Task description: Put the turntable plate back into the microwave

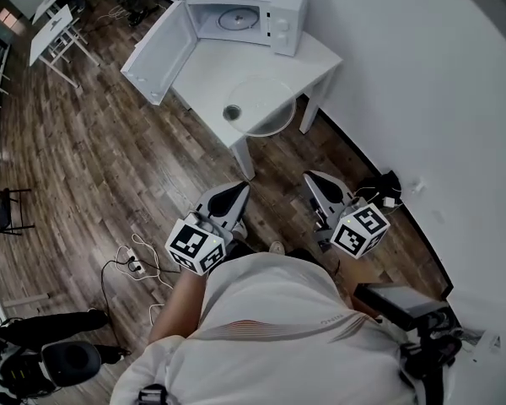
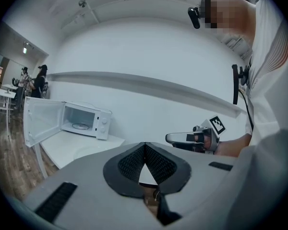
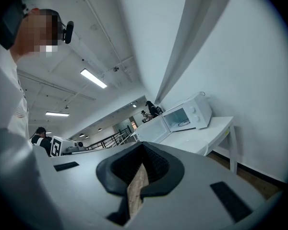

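A white microwave [image 1: 251, 8] stands at the back of a small white table [image 1: 207, 70], its door [image 1: 156, 53] swung wide open to the left. The clear glass turntable plate [image 1: 259, 105] lies on the table in front of it and overhangs the near edge. Both grippers are held level, well short of the table, and point toward it. My left gripper [image 1: 229, 199] is shut with nothing in it, and my right gripper [image 1: 320, 184] is shut and empty too. The left gripper view shows the microwave [image 2: 84, 120] far off to the left; the right gripper view shows the microwave [image 3: 189, 114] to the right.
A white wall runs along the right of the table. On the wooden floor lie a power strip with cables [image 1: 135, 264] at my left and a black plug cluster [image 1: 379, 188] by the wall. White desks [image 1: 55, 32] and a black chair [image 1: 4, 209] stand far left.
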`<action>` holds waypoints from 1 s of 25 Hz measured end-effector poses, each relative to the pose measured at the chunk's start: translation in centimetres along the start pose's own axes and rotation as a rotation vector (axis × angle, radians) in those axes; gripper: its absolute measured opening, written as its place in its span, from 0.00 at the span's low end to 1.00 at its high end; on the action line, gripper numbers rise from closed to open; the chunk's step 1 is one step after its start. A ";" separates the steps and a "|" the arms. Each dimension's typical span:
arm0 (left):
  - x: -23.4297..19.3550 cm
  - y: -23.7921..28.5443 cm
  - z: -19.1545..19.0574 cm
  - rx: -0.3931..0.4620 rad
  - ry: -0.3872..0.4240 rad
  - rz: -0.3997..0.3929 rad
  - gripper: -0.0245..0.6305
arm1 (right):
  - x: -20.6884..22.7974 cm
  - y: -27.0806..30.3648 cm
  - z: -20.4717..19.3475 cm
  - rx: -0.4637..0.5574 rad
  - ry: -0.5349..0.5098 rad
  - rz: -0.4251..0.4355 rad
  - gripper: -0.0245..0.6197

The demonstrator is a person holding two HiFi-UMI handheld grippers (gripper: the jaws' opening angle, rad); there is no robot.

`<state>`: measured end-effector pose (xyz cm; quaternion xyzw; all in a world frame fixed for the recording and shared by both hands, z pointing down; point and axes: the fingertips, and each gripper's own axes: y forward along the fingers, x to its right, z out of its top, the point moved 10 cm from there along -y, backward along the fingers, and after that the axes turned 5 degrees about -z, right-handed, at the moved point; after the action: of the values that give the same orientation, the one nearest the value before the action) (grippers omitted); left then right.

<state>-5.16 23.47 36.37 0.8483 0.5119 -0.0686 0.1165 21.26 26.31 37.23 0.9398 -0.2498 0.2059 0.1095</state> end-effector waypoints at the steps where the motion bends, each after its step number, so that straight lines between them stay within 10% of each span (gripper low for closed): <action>1: -0.8 0.4 0.3 0.003 -0.001 -0.003 0.05 | 0.3 0.7 0.2 -0.004 -0.002 -0.001 0.04; 25: -27.8 6.3 1.8 -0.076 -0.169 -0.149 0.05 | 7.2 20.4 2.5 -0.040 0.172 -0.304 0.04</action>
<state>-12.56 -3.59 41.99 0.7940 0.5643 -0.1287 0.1859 17.25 5.16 40.30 0.9433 -0.0987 0.2614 0.1792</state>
